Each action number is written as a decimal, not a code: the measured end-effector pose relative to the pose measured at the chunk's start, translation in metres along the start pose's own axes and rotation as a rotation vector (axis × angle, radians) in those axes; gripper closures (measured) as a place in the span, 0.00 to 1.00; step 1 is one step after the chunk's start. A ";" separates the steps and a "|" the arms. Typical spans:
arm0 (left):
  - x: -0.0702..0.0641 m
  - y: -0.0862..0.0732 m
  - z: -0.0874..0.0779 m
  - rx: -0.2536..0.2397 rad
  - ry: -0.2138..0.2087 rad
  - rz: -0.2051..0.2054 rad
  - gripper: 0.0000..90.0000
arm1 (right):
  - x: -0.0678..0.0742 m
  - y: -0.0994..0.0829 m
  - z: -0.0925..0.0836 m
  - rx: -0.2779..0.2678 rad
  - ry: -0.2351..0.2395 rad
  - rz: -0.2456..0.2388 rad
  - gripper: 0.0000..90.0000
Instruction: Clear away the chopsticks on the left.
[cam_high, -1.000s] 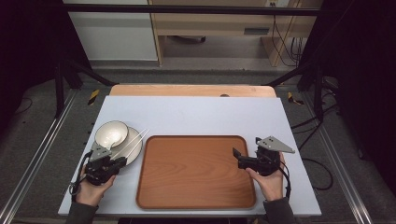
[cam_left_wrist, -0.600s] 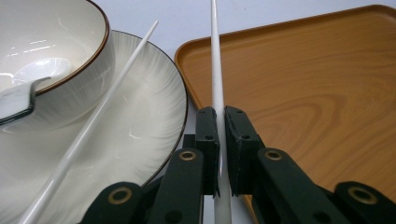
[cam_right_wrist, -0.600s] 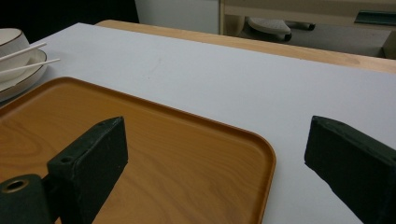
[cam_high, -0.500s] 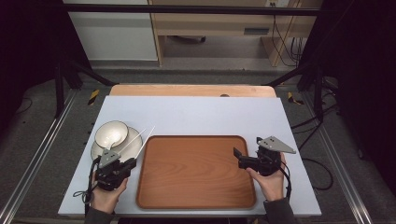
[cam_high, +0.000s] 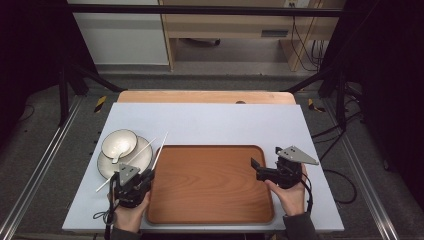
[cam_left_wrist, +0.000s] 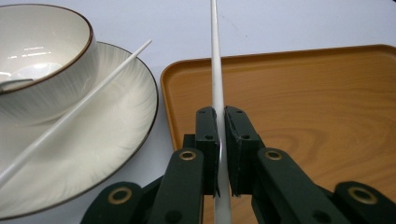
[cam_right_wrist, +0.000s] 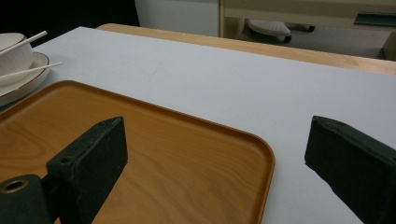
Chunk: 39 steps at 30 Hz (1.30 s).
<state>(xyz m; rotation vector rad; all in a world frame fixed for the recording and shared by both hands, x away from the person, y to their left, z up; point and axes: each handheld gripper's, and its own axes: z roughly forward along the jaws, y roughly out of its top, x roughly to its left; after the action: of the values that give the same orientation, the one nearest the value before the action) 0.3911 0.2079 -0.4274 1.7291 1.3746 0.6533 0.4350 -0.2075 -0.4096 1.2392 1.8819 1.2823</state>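
Black tools (cam_high: 256, 165) with brass-ringed screw holes, grey triangular plates, trailing cables.

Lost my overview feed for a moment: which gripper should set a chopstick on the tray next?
Left. The left gripper is already shut on a white chopstick right at the wooden tray's left edge. The right gripper hangs open at the tray's far side, holding nothing.

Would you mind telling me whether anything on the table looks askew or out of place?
Nothing is spilled or damaged. The two chopsticks are split: one lies slanted across the plate beside the bowl, the other is clamped in the left claw by the tray edge.
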 end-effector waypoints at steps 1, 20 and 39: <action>0.000 0.000 0.000 0.000 0.000 0.000 0.94 | 0.000 0.000 0.000 0.000 0.000 0.002 0.07; -0.018 -0.042 0.017 -0.025 0.059 -0.120 0.94 | 0.003 -0.001 0.004 0.016 0.010 -0.005 0.07; -0.016 -0.046 0.033 0.079 0.101 -0.138 0.93 | 0.004 -0.002 0.006 0.030 0.010 -0.010 0.07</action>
<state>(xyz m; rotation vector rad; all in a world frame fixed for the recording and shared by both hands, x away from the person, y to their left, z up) 0.3887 0.1867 -0.4824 1.6642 1.5930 0.6237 0.4371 -0.2017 -0.4134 1.2397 1.9191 1.2619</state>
